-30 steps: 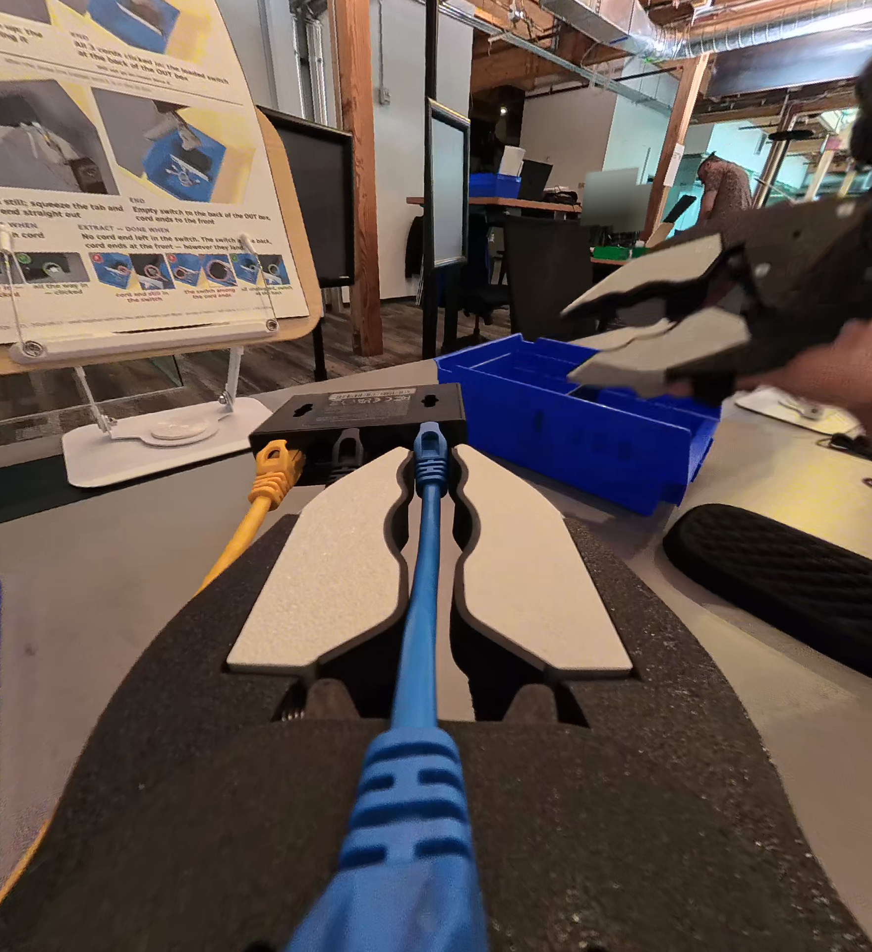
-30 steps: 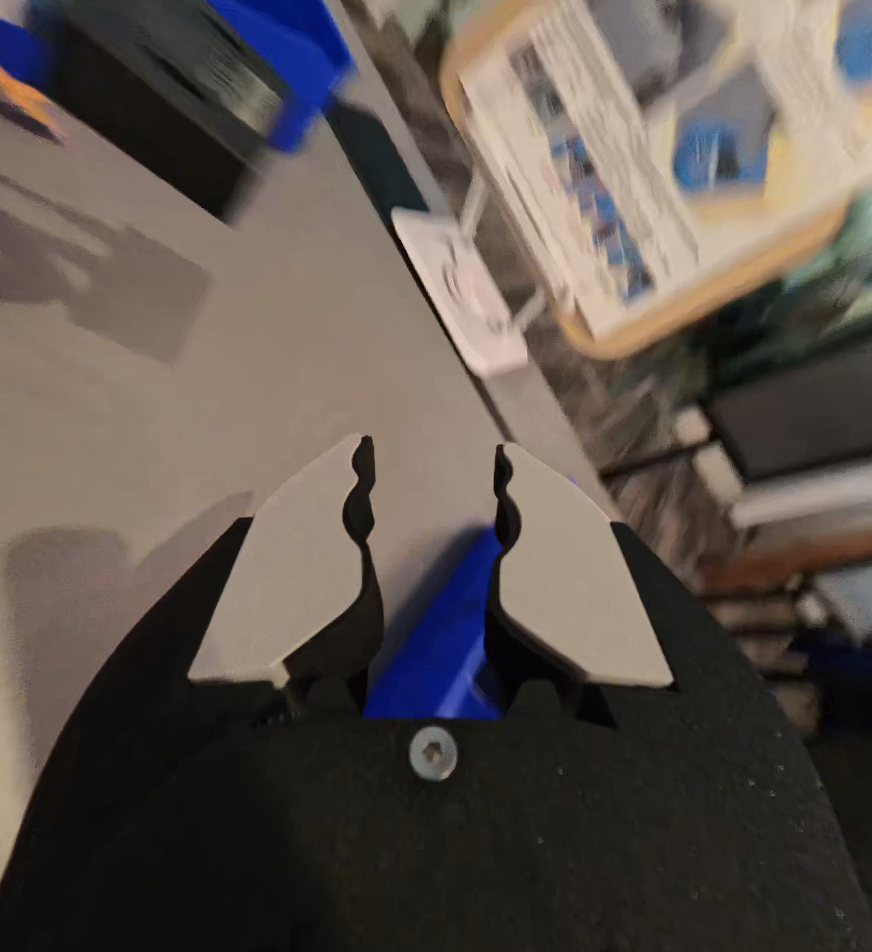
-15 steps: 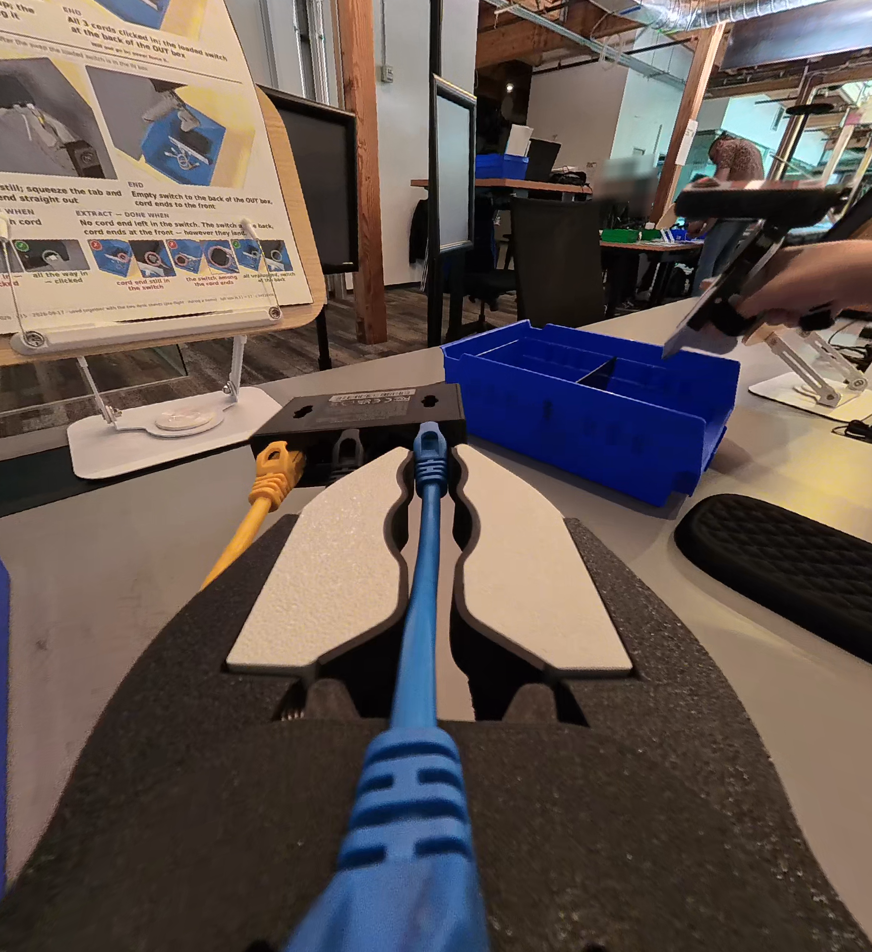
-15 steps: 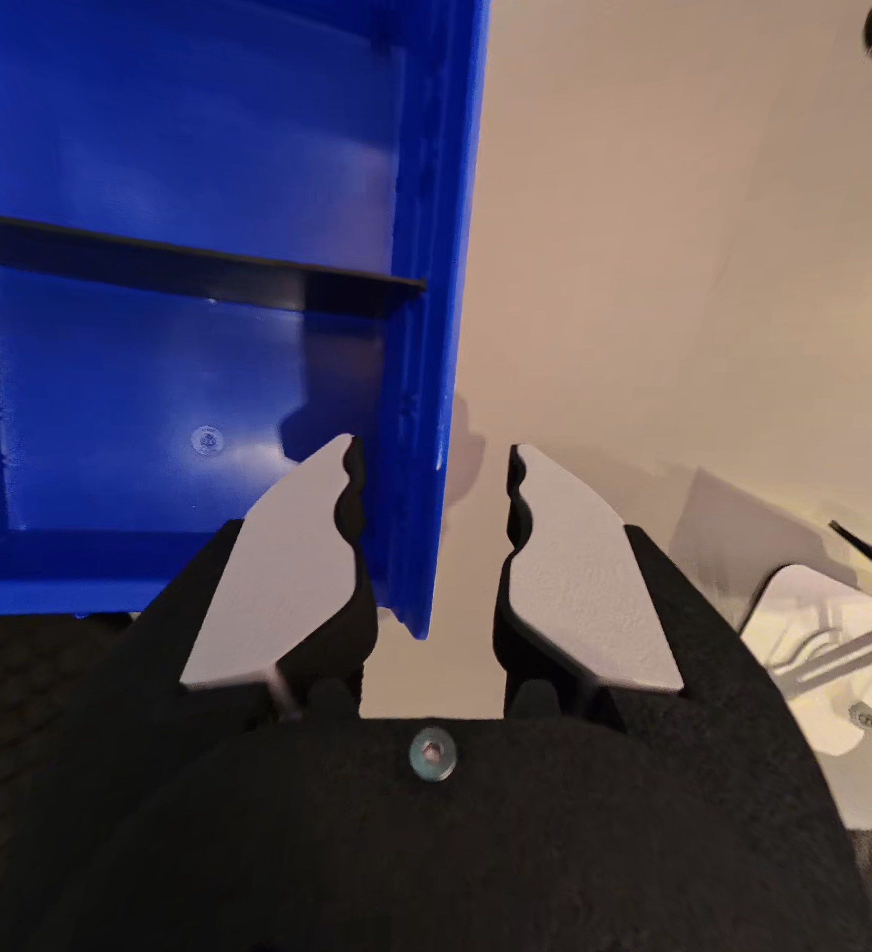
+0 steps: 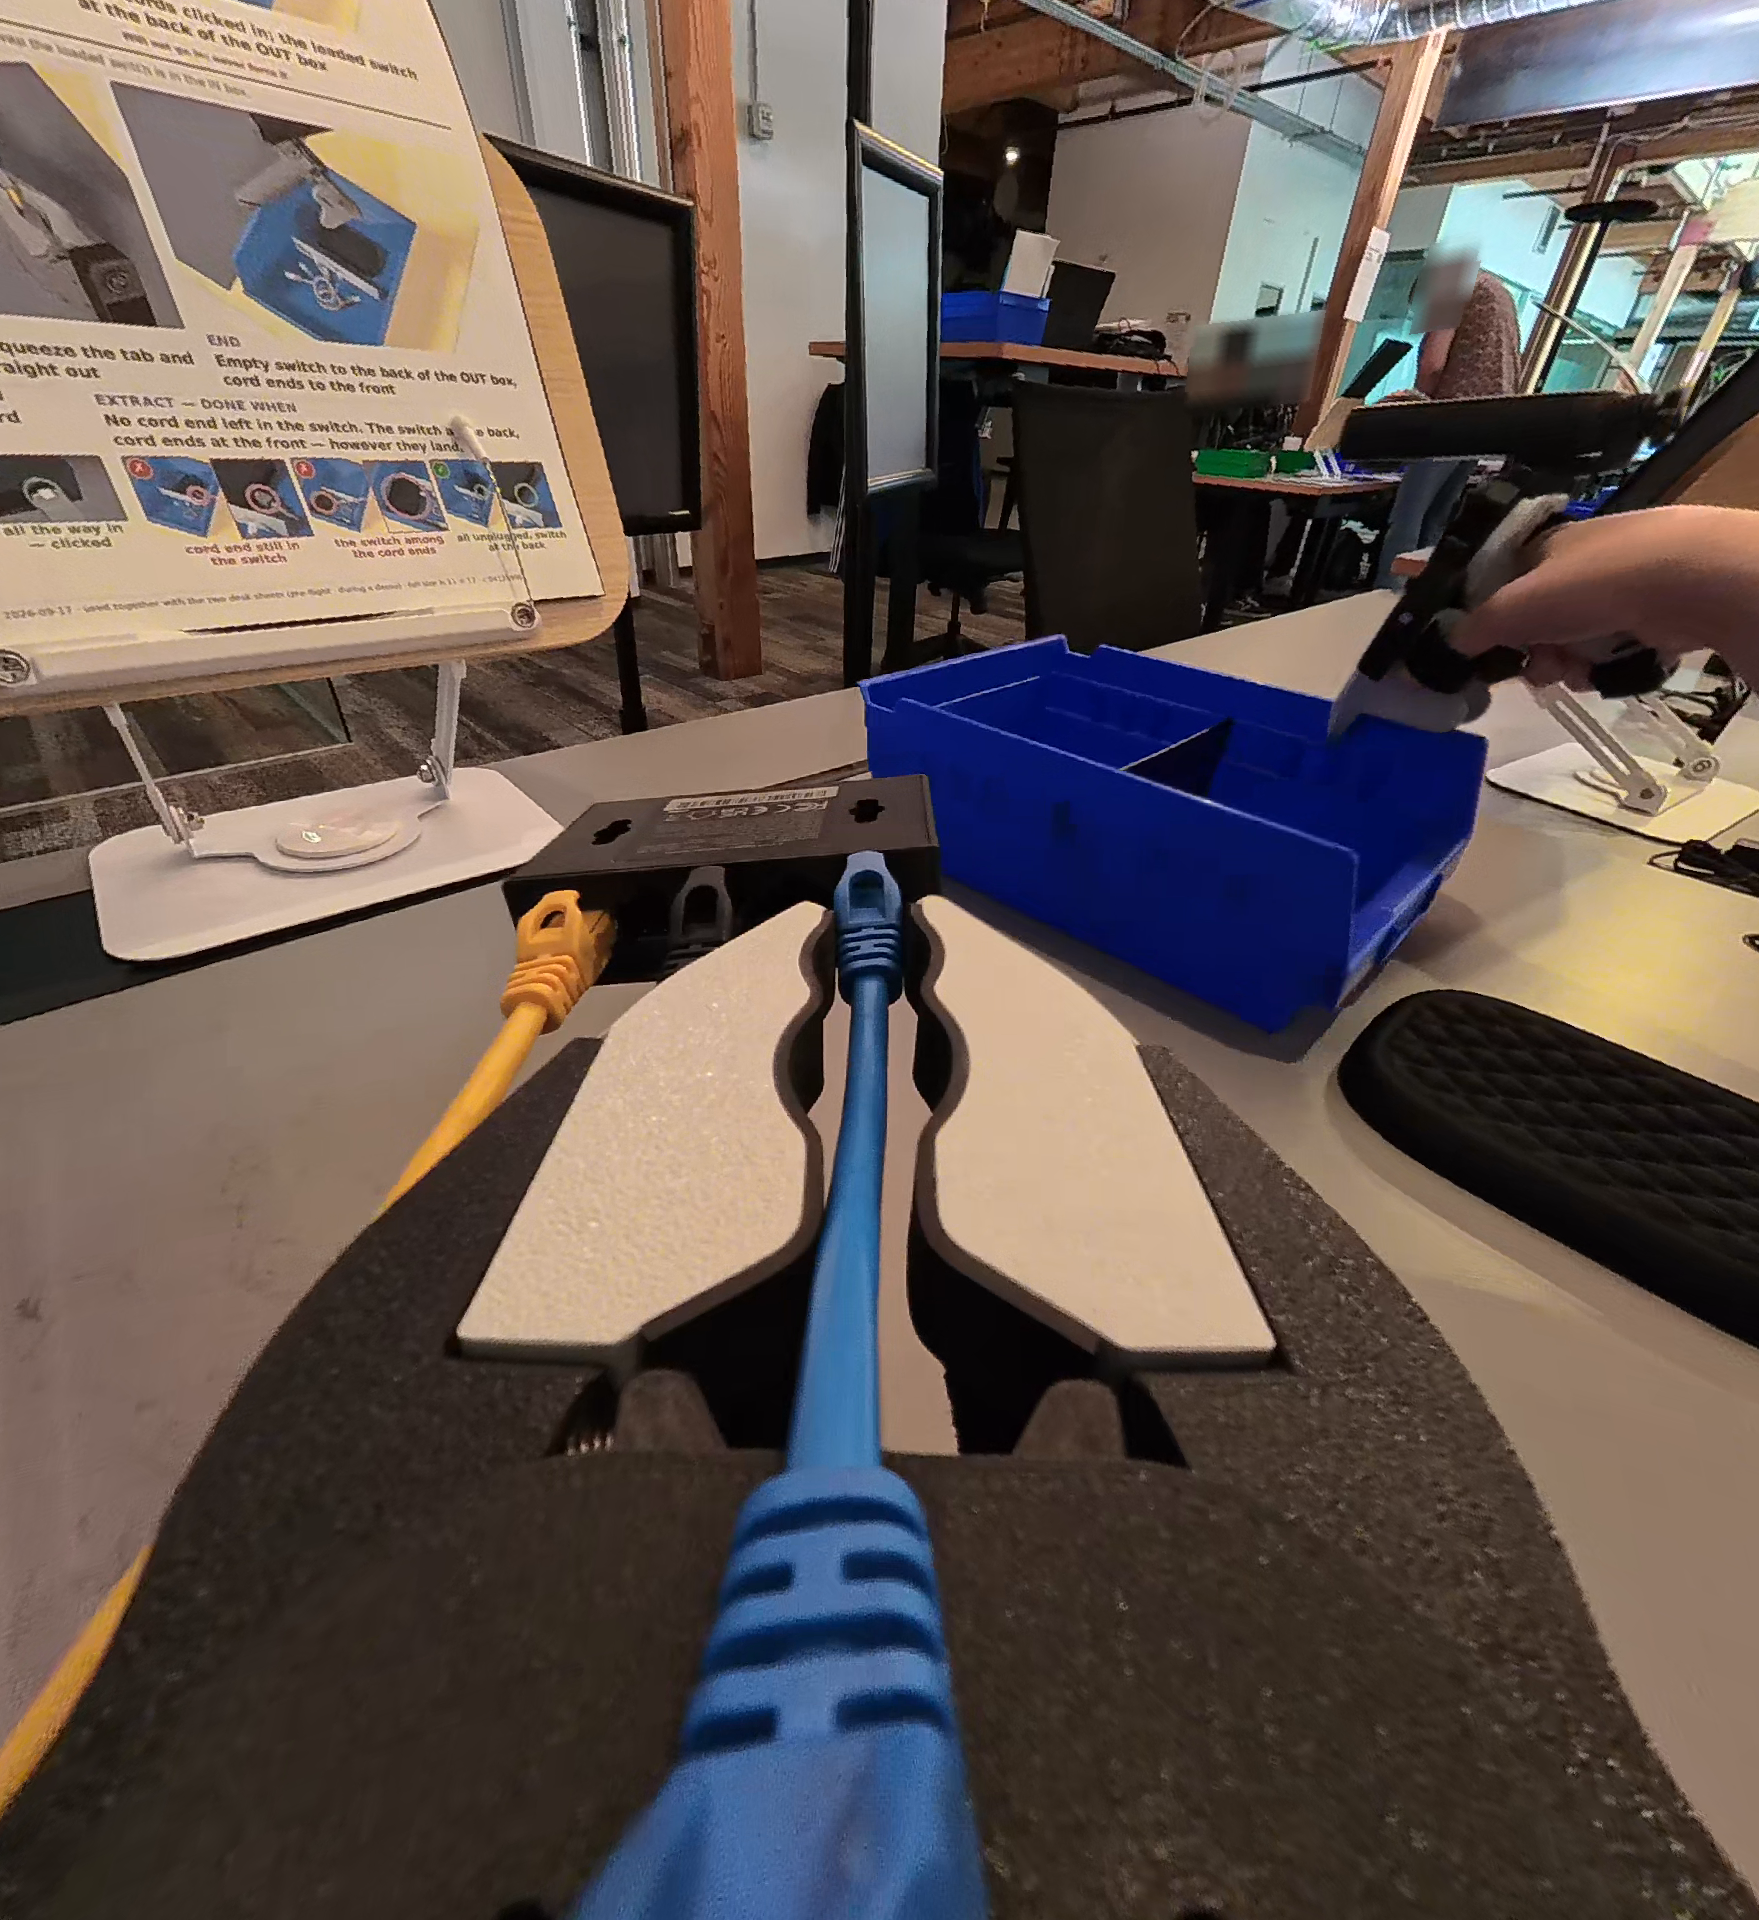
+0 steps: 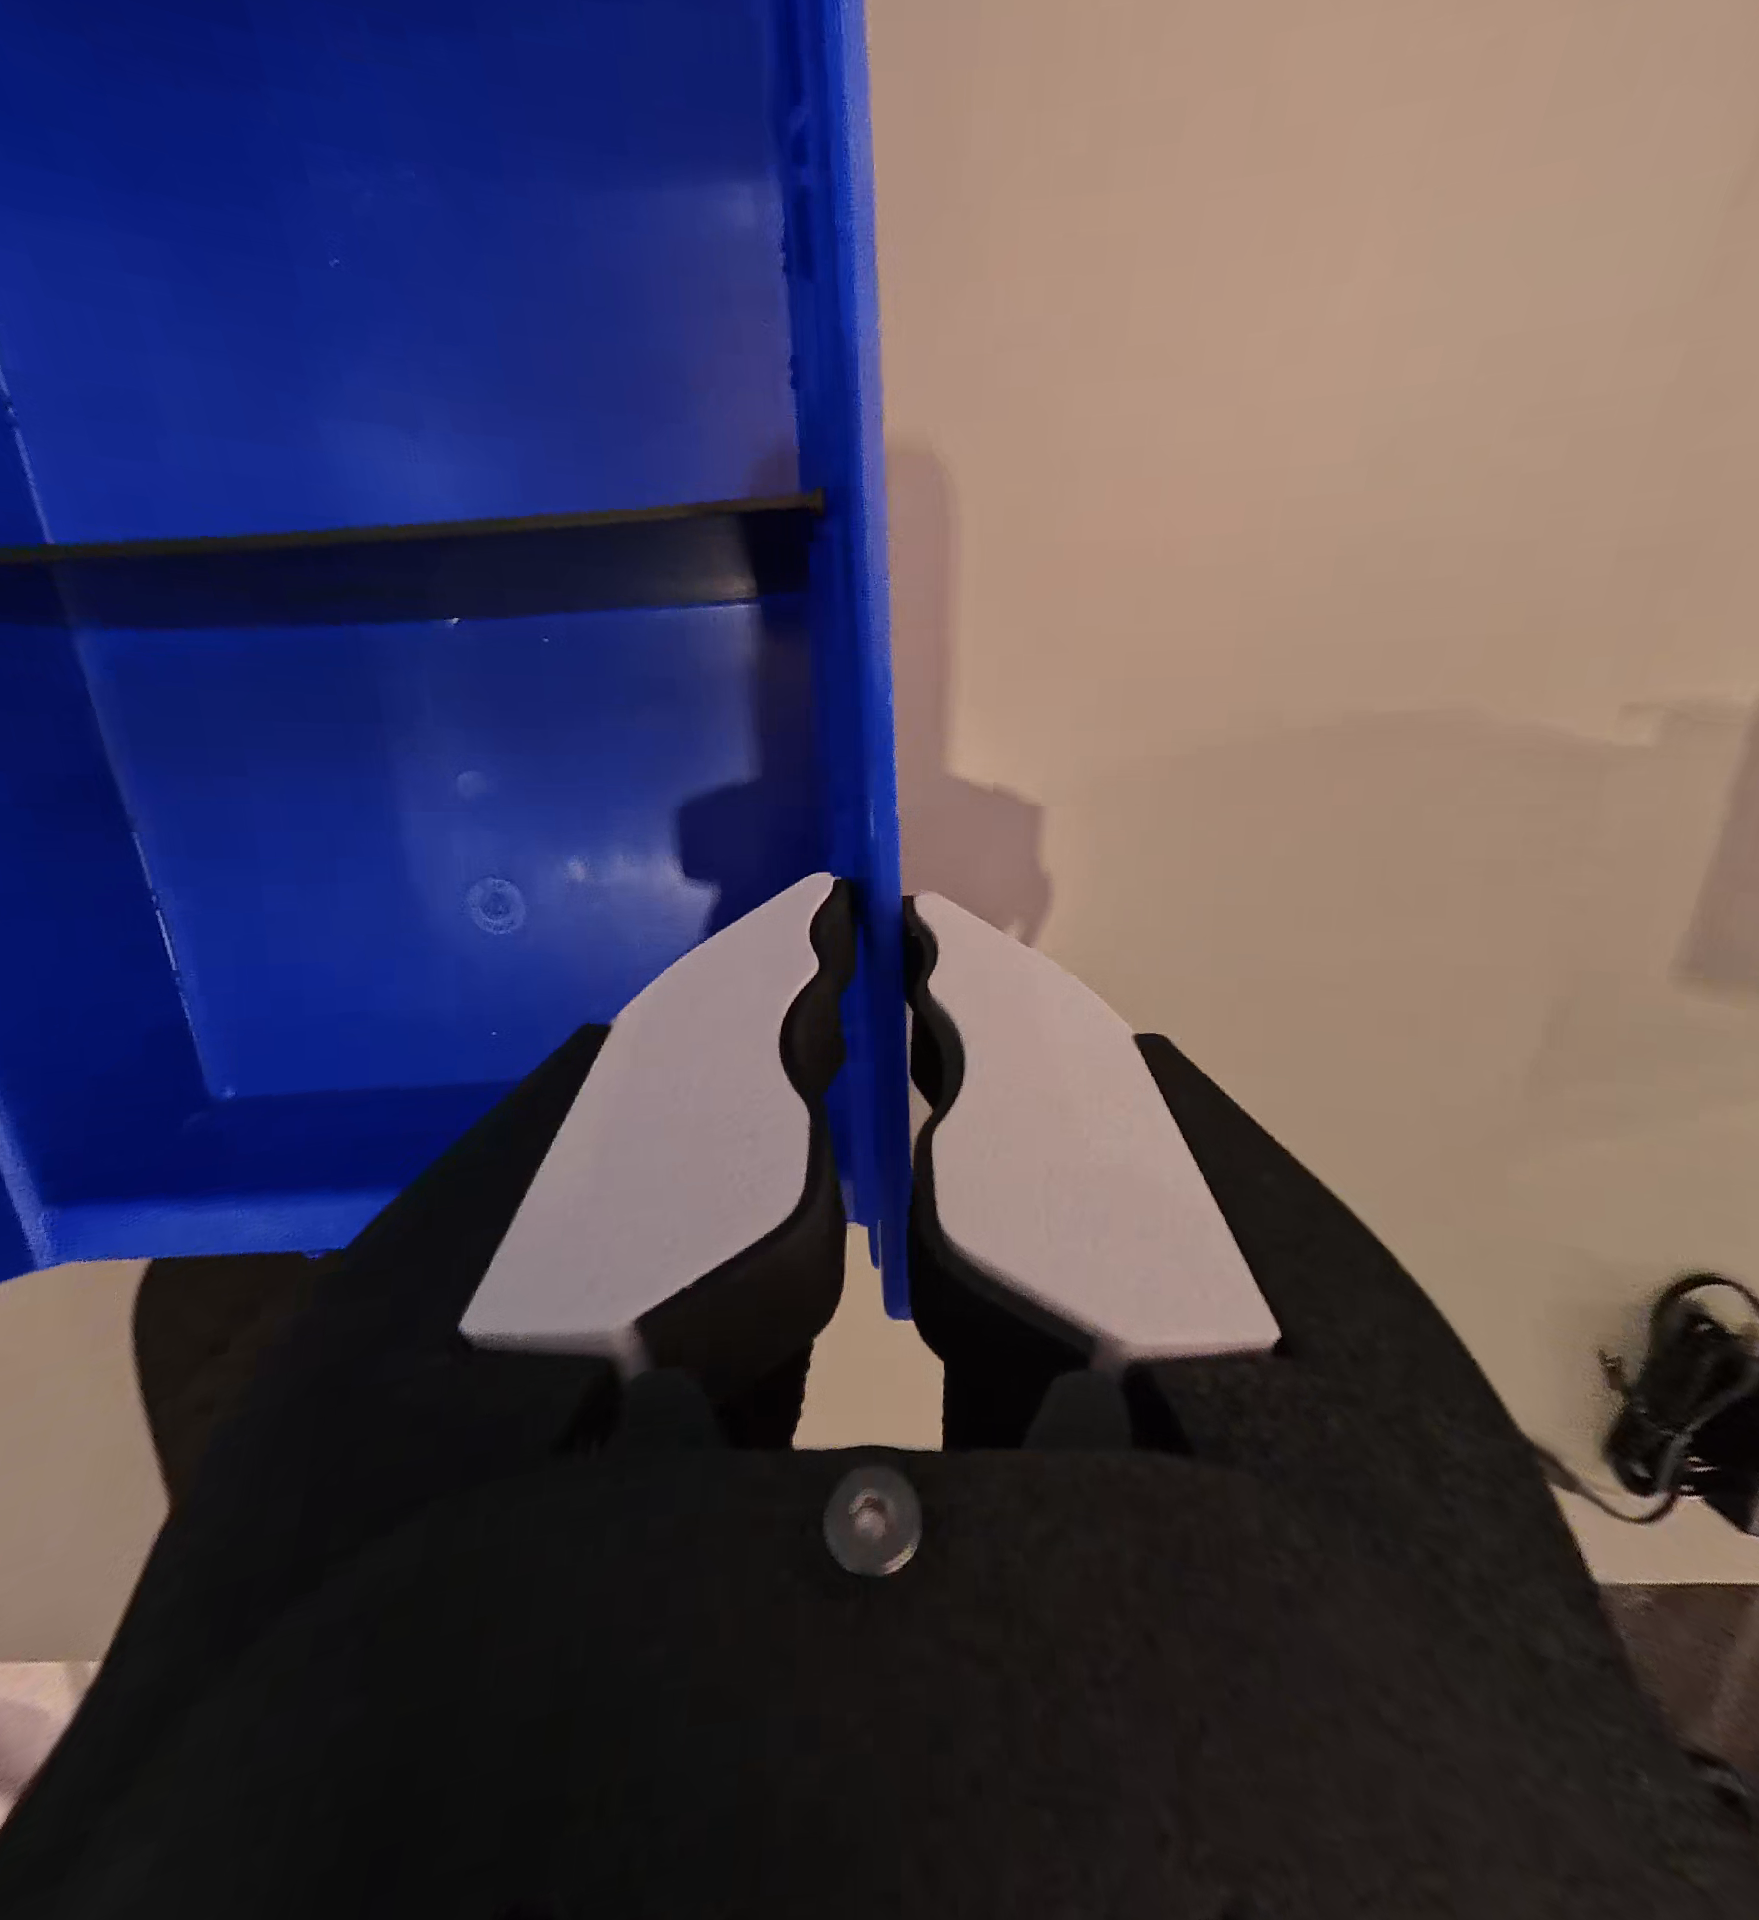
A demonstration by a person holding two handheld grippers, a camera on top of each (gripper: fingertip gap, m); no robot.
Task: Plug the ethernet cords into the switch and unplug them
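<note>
Left gripper (image 5: 862,935): fingers parted, straddling the blue ethernet cord (image 5: 859,1122) without clamping it. The cord's plug sits in the black switch (image 5: 740,831) on the counter (image 5: 179,1143), beside a yellow cord (image 5: 542,966) and a black plug (image 5: 700,906). Right gripper (image 6: 870,914): closed on the side wall of the blue bin (image 6: 859,520) just beyond the switch, toward the counter's far edge.

Left view low along table; right view steeply down; shared blue bin (image 5: 1145,852).
</note>
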